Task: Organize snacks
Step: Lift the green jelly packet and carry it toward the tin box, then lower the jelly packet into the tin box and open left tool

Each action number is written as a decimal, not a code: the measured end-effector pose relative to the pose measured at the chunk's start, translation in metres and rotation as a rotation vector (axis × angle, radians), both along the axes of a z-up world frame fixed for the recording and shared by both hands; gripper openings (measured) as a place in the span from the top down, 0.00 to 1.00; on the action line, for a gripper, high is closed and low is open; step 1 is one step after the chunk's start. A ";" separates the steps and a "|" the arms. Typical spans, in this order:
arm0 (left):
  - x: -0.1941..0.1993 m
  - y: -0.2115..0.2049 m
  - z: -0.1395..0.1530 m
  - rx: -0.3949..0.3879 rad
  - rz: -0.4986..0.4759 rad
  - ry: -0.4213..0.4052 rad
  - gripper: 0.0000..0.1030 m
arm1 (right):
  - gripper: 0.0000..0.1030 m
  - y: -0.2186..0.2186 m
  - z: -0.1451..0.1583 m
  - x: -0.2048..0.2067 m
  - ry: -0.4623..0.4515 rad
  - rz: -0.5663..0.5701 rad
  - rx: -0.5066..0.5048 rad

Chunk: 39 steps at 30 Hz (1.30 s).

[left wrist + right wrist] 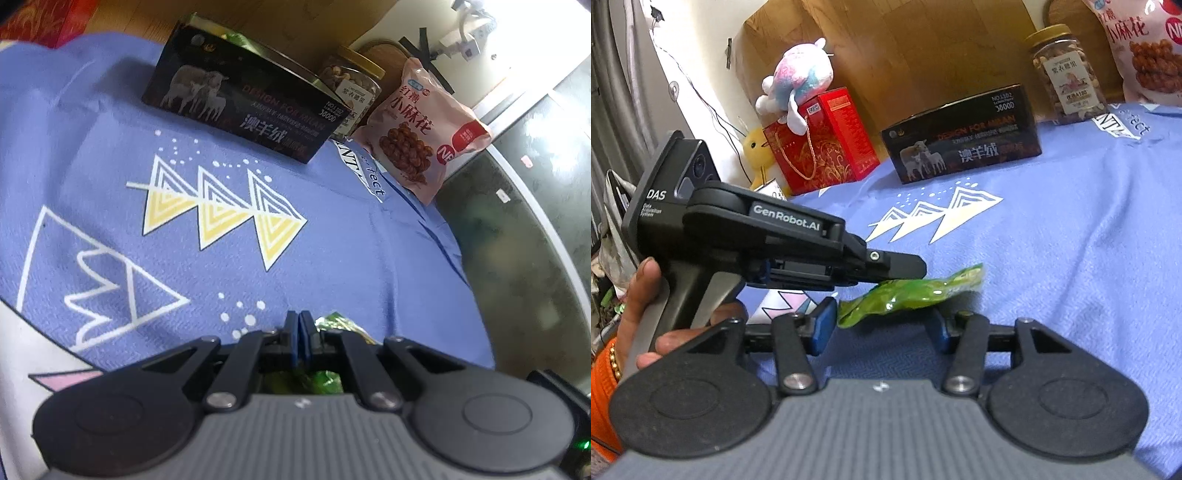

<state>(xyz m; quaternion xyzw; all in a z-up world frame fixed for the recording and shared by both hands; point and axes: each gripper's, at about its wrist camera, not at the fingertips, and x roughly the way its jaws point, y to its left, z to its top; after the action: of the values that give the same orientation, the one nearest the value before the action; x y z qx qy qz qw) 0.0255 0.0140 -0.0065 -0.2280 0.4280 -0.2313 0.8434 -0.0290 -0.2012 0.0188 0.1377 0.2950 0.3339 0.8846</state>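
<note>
Left wrist view takes in the wide blue cloth printed with white and yellow triangles (229, 155) that covers the tabletop. At the cloth's far edge lies the long black cardboard box printed with sheep (240, 107), with something green showing over its open top rim. Just beside the box's right end leans the pink plastic bag of fried dough twists (421, 129), and between box and bag stands the clear plastic jar of nuts with a gold lid (351, 92). At the cloth's near edge, the left tool (300, 325) has its blue pads pressed almost together, and the crinkled green foil snack packet (334, 323) shows just to their right and again under the tool's body.

Right wrist view looks across the same cloth (1071, 240). Off its far left corner stands a red gift bag with gold rope handles (820, 147), a pastel plush toy (801, 81) lying on top and a yellow plush toy (757, 151) behind it. The black box (964, 136), jar (1067, 74) and pink bag (1145, 48) line the cloth's far edge. Above the cloth's near part, the left tool (916, 267), held in a hand (646, 295), is clamped on one end of the green packet (908, 295), which hangs off the cloth. The right tool (882, 326) is spread wide, holding nothing, with the packet just ahead of its fingers.
</note>
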 end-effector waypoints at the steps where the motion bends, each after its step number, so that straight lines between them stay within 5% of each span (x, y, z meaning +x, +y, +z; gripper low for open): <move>1: -0.001 -0.002 0.000 0.013 0.000 -0.005 0.98 | 0.46 -0.002 0.000 0.001 0.018 -0.002 0.024; 6: -0.003 -0.003 -0.001 0.031 -0.009 -0.016 0.97 | 0.24 -0.020 0.001 0.004 0.126 0.011 0.158; 11: -0.003 -0.001 -0.002 0.015 -0.010 -0.004 0.97 | 0.23 -0.030 0.002 0.004 0.166 -0.003 0.228; 12: -0.003 0.000 -0.002 0.011 -0.013 0.001 0.97 | 0.26 -0.029 0.003 0.003 0.163 -0.009 0.217; 14: -0.005 0.002 -0.001 0.005 -0.014 0.004 0.97 | 0.48 -0.024 0.002 0.003 0.157 -0.038 0.149; 15: -0.006 0.005 -0.001 0.002 -0.012 0.003 0.97 | 0.79 -0.024 0.000 0.004 0.166 -0.053 0.117; 22: -0.015 0.031 0.010 -0.097 0.019 -0.010 0.84 | 0.82 -0.051 -0.013 0.016 0.307 -0.078 0.378; 28: -0.023 0.023 0.024 -0.185 -0.071 -0.075 0.75 | 0.83 -0.065 -0.017 0.029 0.402 -0.105 0.616; 32: -0.019 0.013 0.037 -0.175 -0.083 -0.135 0.69 | 0.82 -0.072 -0.017 0.045 0.457 -0.105 0.736; 36: 0.008 0.016 0.059 -0.177 -0.069 -0.153 0.69 | 0.83 -0.069 0.005 0.079 0.435 -0.084 0.740; 39: 0.042 0.014 0.085 -0.079 -0.025 -0.230 0.69 | 0.83 -0.050 0.043 0.122 0.336 -0.074 0.641</move>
<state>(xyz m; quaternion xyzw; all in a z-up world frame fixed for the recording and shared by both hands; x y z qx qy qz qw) 0.0679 0.0279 0.0786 -0.2277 0.3219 -0.2830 0.8743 0.0931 -0.2510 0.0615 0.4713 0.3115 0.3499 0.7473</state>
